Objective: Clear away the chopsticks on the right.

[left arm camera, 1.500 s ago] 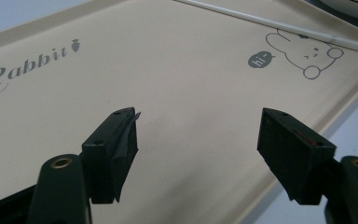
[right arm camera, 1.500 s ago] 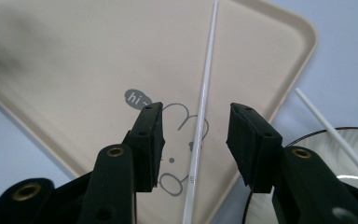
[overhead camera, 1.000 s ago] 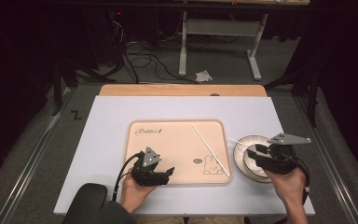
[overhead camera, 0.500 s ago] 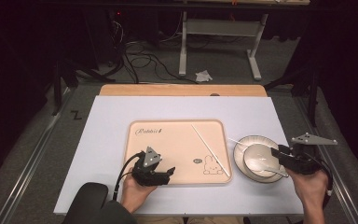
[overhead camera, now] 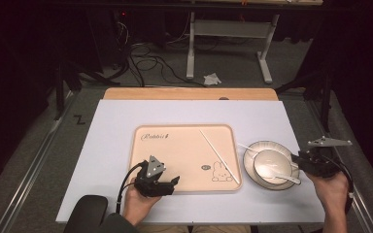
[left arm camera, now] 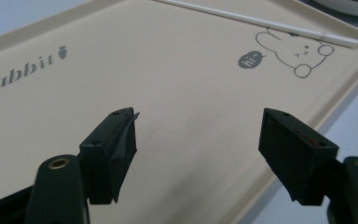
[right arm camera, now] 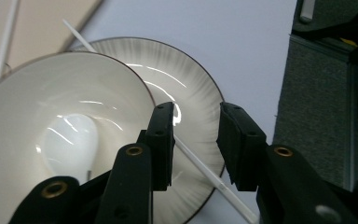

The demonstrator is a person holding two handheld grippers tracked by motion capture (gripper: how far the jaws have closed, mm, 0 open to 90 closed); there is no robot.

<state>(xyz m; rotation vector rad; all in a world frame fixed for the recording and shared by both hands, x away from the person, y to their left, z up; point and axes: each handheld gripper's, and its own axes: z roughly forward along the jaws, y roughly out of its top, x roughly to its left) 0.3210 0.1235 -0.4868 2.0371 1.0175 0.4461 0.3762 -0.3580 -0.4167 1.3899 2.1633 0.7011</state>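
A beige tray [overhead camera: 184,145] printed with a rabbit lies mid-table, and a white chopstick [overhead camera: 218,155] rests slantwise on it. To its right a white bowl [overhead camera: 272,162] with a white spoon [right arm camera: 70,140] inside sits on a grey-streaked plate [overhead camera: 252,148]. A second chopstick [right arm camera: 205,170] crosses the plate, partly hidden by the bowl. My right gripper [overhead camera: 298,159] is at the plate's right rim; its jaws [right arm camera: 196,109] have just been closing and stand narrowly apart above that chopstick, not pressing on it. My left gripper [overhead camera: 174,183] hovers wide open [left arm camera: 198,114] over the tray's front edge.
The tray [left arm camera: 168,70] and plate rest on a pale sheet [overhead camera: 121,126] over a wooden tabletop [overhead camera: 189,93]. The sheet's right edge runs close beside my right hand, with dark floor beyond. Cables and a desk frame [overhead camera: 223,34] lie behind the table.
My right gripper has moved right, from over the plate to its right rim, uncovering the bowl, and its jaws have narrowed. The left gripper has stayed put.
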